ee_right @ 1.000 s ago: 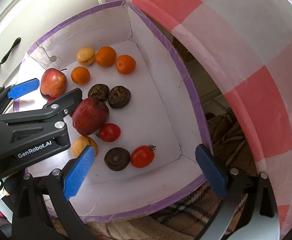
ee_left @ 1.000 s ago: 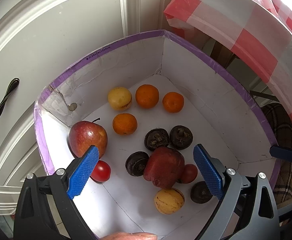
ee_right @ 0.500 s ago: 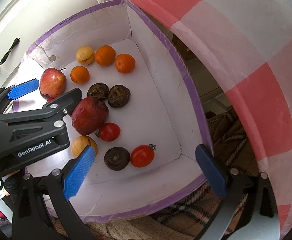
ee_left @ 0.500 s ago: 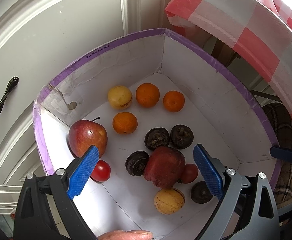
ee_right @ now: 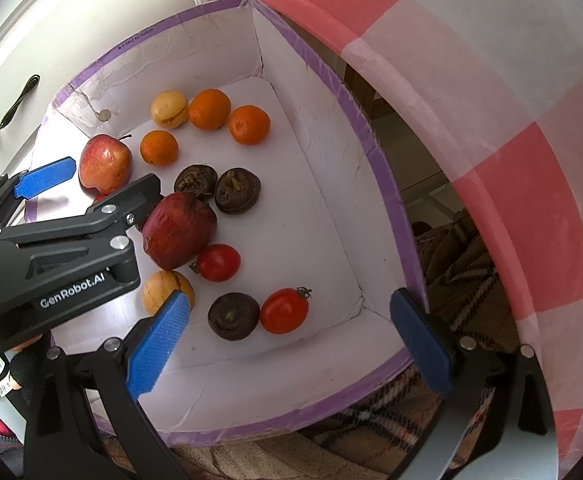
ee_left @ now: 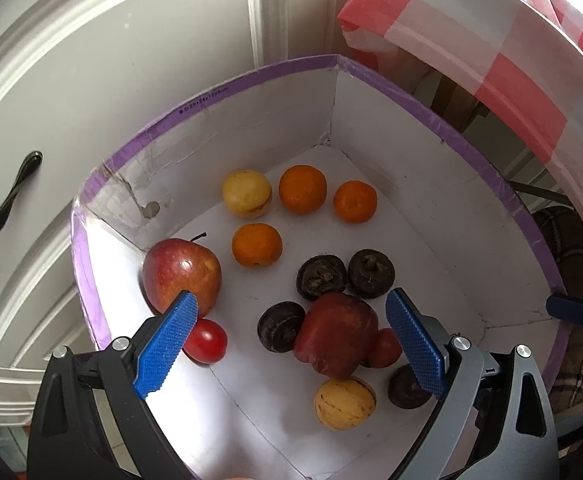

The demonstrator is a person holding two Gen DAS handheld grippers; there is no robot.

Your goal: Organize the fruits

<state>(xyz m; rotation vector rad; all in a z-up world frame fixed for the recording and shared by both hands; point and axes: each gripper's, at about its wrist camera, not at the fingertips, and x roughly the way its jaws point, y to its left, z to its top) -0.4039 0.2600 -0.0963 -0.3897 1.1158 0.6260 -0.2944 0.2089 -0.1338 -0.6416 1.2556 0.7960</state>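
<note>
A white box with a purple rim point(ee_left: 251, 78) point(ee_right: 383, 184) holds loose fruit. Three oranges point(ee_left: 256, 245) point(ee_right: 249, 124) and a yellow fruit point(ee_left: 246, 193) lie at its far end. A red apple point(ee_left: 181, 273) point(ee_right: 104, 163) rests against the left wall. A large dark red fruit point(ee_left: 337, 334) point(ee_right: 178, 230) sits mid-box among several dark round fruits point(ee_left: 322, 276) point(ee_right: 233, 315) and red tomatoes point(ee_left: 205, 340) point(ee_right: 284, 310). My left gripper point(ee_left: 289, 344) hovers open above the box's near side. My right gripper point(ee_right: 287, 346) is open over the near right corner.
A white panelled cabinet door with a dark handle point(ee_left: 7, 196) stands behind the box. A red and white checked cloth point(ee_right: 471, 92) hangs over the right side. A brown plaid fabric point(ee_right: 463, 264) lies under the box's right edge.
Both views have shifted only slightly; the fruit lies where it was and both grippers stay open.
</note>
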